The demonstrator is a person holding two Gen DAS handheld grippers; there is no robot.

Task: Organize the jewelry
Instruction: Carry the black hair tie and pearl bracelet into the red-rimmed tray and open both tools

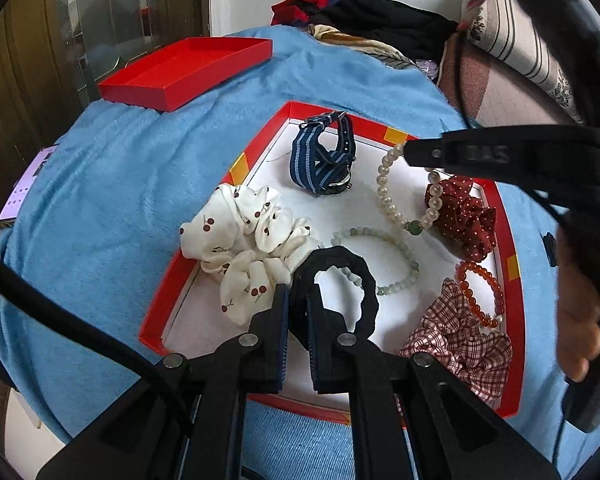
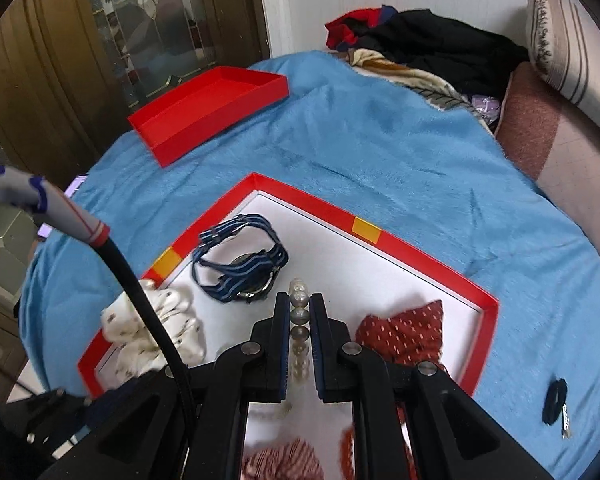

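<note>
A red tray with a white floor [image 1: 172, 272] [image 2: 428, 256] lies on the blue blanket. My left gripper [image 1: 299, 292] is shut on a black hair tie [image 1: 364, 276] above the tray's near side. My right gripper [image 2: 300, 300], seen from the side in the left wrist view [image 1: 410, 152], is shut on a pearl bracelet [image 1: 384, 188] [image 2: 299, 316] and lifts it over the tray. In the tray lie a blue striped watch strap [image 1: 320, 156] [image 2: 240, 256], a white cherry scrunchie [image 1: 244, 244], a pale green bead bracelet [image 1: 404, 256], a dark red dotted scrunchie [image 1: 464, 216] [image 2: 404, 332], an orange bead bracelet [image 1: 484, 292] and a checked scrunchie [image 1: 464, 344].
An empty red lid [image 1: 188, 72] [image 2: 208, 108] lies at the blanket's far left. Clothes [image 1: 376, 28] [image 2: 428, 44] and a striped pillow [image 1: 520, 44] are piled at the back. A small black hair tie [image 2: 556, 400] lies right of the tray. A phone [image 1: 24, 188] sits at the left edge.
</note>
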